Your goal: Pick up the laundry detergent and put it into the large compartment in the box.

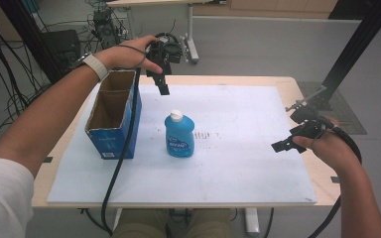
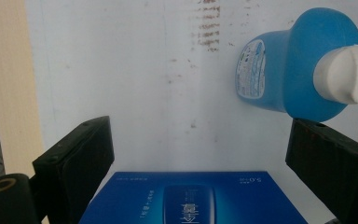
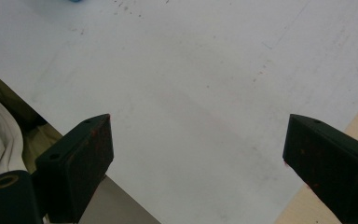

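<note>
Nearest us, our forearms enter from below. We hold the left gripper released and empty, above the table's far side beside the open blue cardboard box. Right of the box stands the blue bottle, upright on the white mat. Far right, our right gripper hangs released, empty.
</note>
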`<state>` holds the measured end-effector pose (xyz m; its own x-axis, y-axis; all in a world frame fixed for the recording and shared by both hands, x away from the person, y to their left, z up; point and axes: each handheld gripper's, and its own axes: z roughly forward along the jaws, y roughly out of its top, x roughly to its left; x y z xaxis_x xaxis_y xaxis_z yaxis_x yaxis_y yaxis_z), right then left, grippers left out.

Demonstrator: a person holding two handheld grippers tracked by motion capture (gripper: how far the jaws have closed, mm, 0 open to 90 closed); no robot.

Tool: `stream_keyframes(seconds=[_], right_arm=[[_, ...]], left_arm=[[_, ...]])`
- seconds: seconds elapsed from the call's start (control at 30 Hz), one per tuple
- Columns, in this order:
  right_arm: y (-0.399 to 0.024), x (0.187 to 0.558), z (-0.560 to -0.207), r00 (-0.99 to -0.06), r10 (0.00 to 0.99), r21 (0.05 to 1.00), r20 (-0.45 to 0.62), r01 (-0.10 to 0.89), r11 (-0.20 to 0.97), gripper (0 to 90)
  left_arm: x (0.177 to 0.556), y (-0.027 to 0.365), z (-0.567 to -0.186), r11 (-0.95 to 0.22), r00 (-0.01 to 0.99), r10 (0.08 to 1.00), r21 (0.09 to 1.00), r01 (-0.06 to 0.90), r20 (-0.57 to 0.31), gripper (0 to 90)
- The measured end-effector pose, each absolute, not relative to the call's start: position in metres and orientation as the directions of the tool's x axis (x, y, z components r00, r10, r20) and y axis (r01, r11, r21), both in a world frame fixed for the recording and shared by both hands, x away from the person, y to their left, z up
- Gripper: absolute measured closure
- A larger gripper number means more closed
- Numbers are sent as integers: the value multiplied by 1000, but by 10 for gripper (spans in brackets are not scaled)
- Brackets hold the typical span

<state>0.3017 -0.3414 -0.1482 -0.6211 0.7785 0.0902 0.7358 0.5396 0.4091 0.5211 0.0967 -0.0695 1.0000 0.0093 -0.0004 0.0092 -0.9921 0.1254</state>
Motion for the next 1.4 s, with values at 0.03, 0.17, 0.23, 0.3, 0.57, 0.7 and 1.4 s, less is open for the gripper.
stream_keyframes(seconds=[0.03, 0.17, 0.23, 0.3, 0.57, 0.7, 1.4], right_arm=[[-341, 302, -148, -621, 779, 409, 90, 736, 540, 85], [-343, 300, -148, -620, 779, 409, 90, 736, 539, 85], [-344, 299, -148, -619, 780, 408, 90, 737, 538, 85], [-344, 299, -148, -620, 780, 409, 89, 736, 539, 85], [-345, 298, -149, -619, 780, 409, 92, 738, 537, 85], [-345, 298, -150, -617, 782, 408, 93, 740, 535, 85], [-347, 297, -154, -618, 780, 402, 102, 743, 536, 85]], left_arm=[[521, 97, -69, -992, 1000, 12, 128, 12, -1, 80], [519, 98, -67, -992, 1000, 16, 126, 16, 4, 79], [518, 99, -66, -992, 1000, 17, 126, 16, 6, 78], [518, 98, -65, -992, 1000, 16, 125, 15, 7, 78], [512, 94, -63, -993, 1000, -3, 120, -5, 15, 78], [510, 91, -62, -993, 1000, -12, 116, -13, 14, 79], [495, 90, -50, -991, 998, -57, 125, -57, 8, 77]])
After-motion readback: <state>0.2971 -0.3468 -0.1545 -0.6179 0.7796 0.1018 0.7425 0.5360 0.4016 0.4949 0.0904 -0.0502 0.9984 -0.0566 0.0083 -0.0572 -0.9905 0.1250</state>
